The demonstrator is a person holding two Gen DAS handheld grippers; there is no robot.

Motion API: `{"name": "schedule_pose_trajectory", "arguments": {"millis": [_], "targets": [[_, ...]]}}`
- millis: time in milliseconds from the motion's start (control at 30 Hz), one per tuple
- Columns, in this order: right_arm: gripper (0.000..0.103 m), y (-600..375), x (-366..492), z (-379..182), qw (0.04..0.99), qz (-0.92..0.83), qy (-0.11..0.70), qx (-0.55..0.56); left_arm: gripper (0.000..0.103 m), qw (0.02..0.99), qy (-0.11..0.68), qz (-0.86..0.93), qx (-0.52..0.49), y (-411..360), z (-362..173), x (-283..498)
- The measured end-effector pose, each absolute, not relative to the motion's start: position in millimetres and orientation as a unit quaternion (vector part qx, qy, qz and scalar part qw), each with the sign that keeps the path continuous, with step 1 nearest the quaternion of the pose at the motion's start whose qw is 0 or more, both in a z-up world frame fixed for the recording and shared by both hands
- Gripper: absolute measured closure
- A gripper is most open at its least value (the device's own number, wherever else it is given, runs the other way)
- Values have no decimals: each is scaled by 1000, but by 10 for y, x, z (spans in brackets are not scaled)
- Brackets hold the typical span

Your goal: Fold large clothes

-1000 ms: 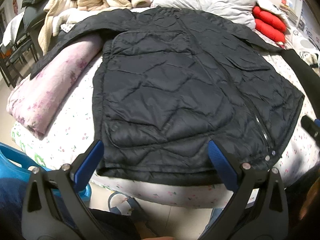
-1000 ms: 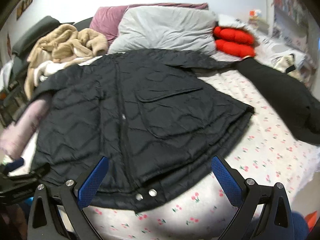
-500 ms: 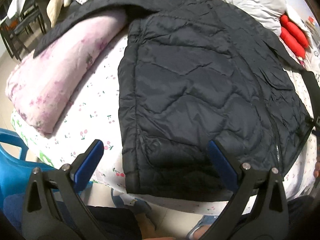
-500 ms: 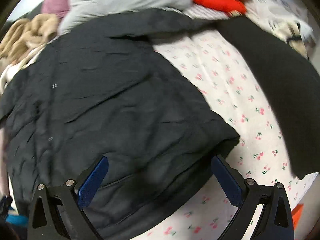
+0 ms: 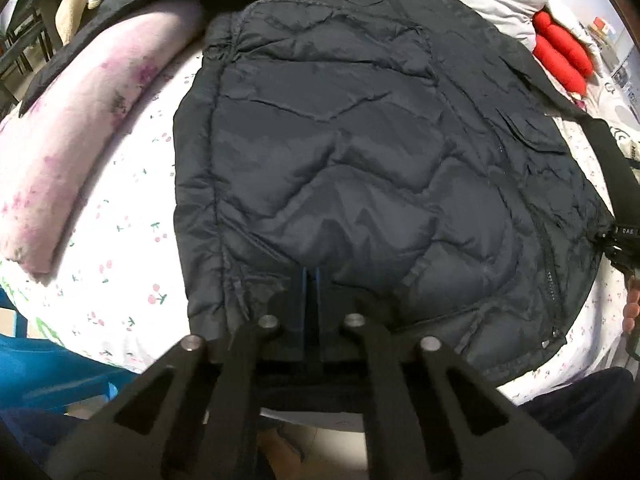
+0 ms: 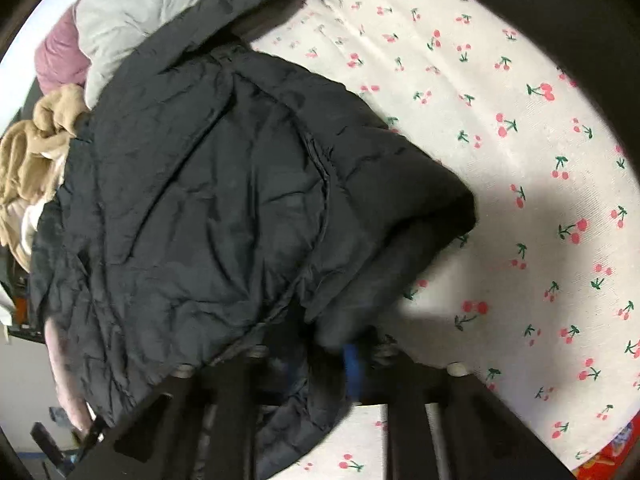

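Both hand-held grippers, left and right, clamp the black quilted jacket's hem; right jaws closing.

only readable bit: white letters "cas" on a black strap at the right edge of the left wrist view, rest of the word cut off by the frame. a box far back by the wall has print on it, too small to make out. right wrist view: no text legible.
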State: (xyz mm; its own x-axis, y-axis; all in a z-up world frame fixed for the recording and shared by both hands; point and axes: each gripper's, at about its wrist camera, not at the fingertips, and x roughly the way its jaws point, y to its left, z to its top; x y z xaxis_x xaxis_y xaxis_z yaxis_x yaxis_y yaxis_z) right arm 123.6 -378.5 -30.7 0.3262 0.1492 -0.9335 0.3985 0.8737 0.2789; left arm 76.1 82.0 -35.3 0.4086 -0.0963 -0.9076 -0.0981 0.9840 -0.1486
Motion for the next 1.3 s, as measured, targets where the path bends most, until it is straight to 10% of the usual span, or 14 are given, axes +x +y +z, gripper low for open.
{"name": "schedule_pose_trajectory", "arguments": {"millis": [367,467,500,533,967,1300], "targets": [[93,-3530,1172,46,826,-152,535,92,100,849,520,12,-88,943,-157,553],[55,-3427,1105,286,847,-212,487,37,75,858,501,25,-108,1052,72,570],[21,-3389,1079,398,857,-233,458,23,65,863,492,32,-112,1087,172,583],[8,-3335,1027,482,867,-239,436,16,63,868,482,39,-111,1076,262,610],[8,-2850,1436,703,904,-182,386,14,19,892,424,51,-150,715,1083,1787],[8,-3158,2116,464,886,-206,415,0,18,857,487,65,-154,738,207,2538]]}}
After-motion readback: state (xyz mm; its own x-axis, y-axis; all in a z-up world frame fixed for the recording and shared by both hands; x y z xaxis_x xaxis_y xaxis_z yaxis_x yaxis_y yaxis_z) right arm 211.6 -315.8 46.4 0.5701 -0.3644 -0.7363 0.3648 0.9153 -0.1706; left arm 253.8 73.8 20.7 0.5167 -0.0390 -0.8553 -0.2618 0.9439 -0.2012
